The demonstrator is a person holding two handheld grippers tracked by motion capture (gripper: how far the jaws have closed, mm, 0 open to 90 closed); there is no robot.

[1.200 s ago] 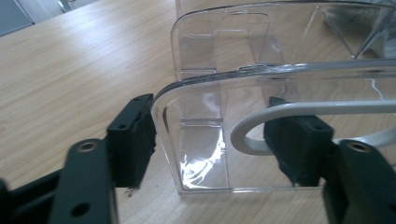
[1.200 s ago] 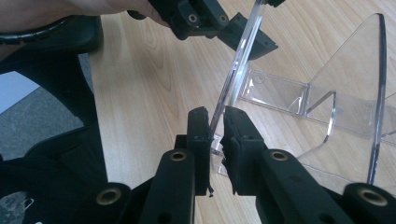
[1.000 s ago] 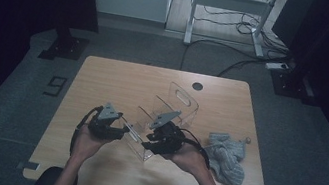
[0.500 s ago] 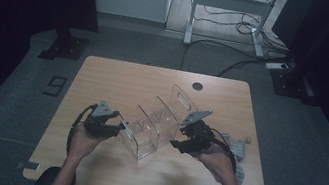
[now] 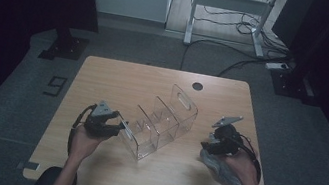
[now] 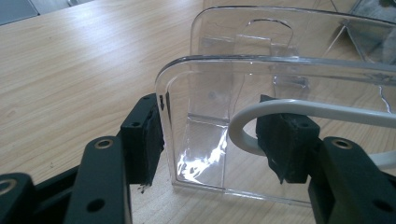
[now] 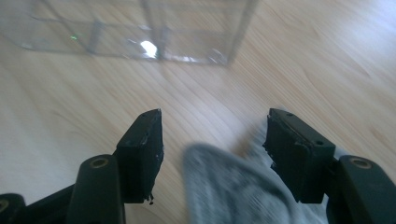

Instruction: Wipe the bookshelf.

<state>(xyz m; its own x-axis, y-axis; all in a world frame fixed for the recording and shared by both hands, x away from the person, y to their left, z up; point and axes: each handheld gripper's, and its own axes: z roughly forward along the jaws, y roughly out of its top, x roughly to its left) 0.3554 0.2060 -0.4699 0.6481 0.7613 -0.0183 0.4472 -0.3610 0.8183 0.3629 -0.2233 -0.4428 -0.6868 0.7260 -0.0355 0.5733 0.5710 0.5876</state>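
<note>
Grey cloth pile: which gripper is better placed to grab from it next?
Right. The right gripper hovers at the grey cloth pile, jaws open with cloth between them. The left gripper sits at the clear organizer, straddling its end wall, far from the cloth.

No readable text, label, brand or number on anything. Clear plastic organizer [image 5: 162, 122]: unmarked. Wooden table [image 5: 119, 80]: plain, no print. Grey cloth [image 7: 233, 191]: no tag legible. Floor left of the table: a small dark marker [image 5: 54, 86] with a pale outline shape, something like a digit, too small to read for sure.
</note>
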